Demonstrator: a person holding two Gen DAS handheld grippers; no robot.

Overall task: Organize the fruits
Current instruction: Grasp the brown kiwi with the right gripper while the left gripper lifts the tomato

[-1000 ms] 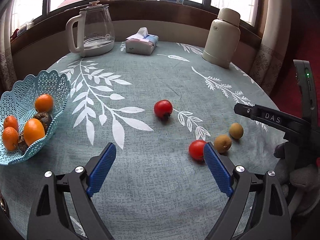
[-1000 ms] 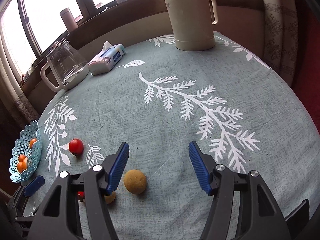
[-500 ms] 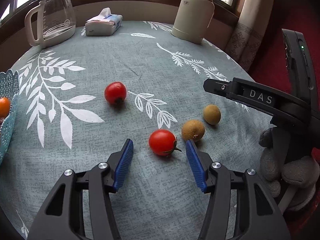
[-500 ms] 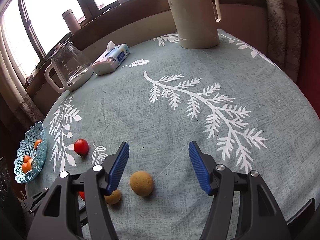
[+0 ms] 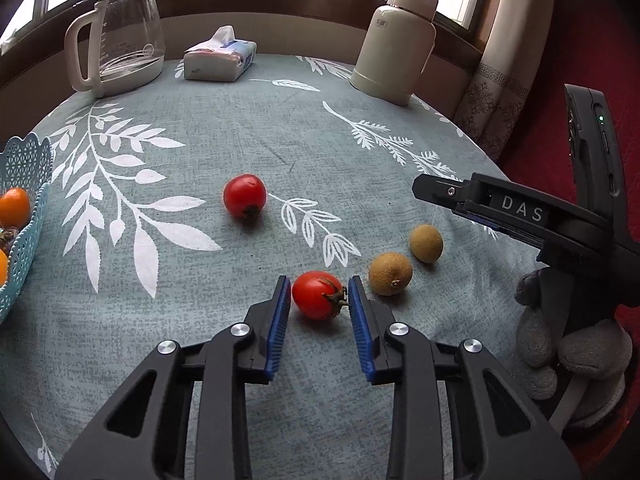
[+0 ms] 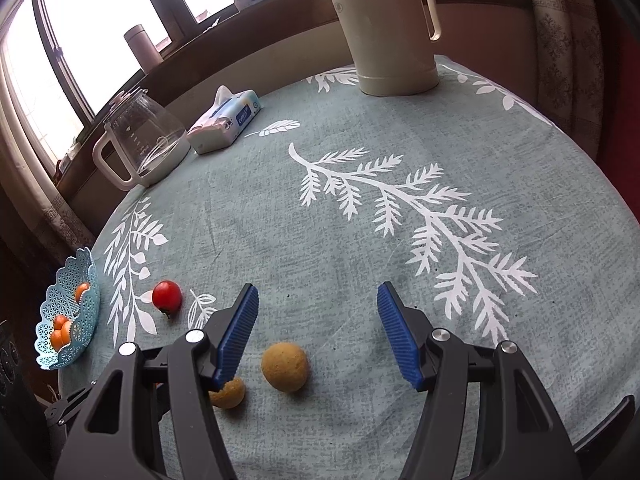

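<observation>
Left wrist view: the left hand-held gripper (image 5: 316,296) has narrowed since half a second ago and now brackets the near tomato (image 5: 317,295), blue pads at or almost at its skin; whether they press it cannot be told. The tomato rests on the counter (image 5: 224,152). A second tomato (image 5: 244,195) lies farther off to the left. Two brown fruits (image 5: 390,273) (image 5: 426,237) sit just right of the bracketed tomato. The blue basket (image 5: 24,216), holding oranges, stands at the left edge. The right hand-held gripper (image 5: 440,192) reaches in from the right.

Right wrist view: the right hand-held gripper (image 6: 316,336) is wide apart and holds nothing, little changed from before. One brown fruit (image 6: 285,366) lies between its fingers, nearer the left finger; the other (image 6: 228,393) is partly hidden behind that finger. The far tomato (image 6: 167,295) and basket (image 6: 68,344) are at left.
</observation>
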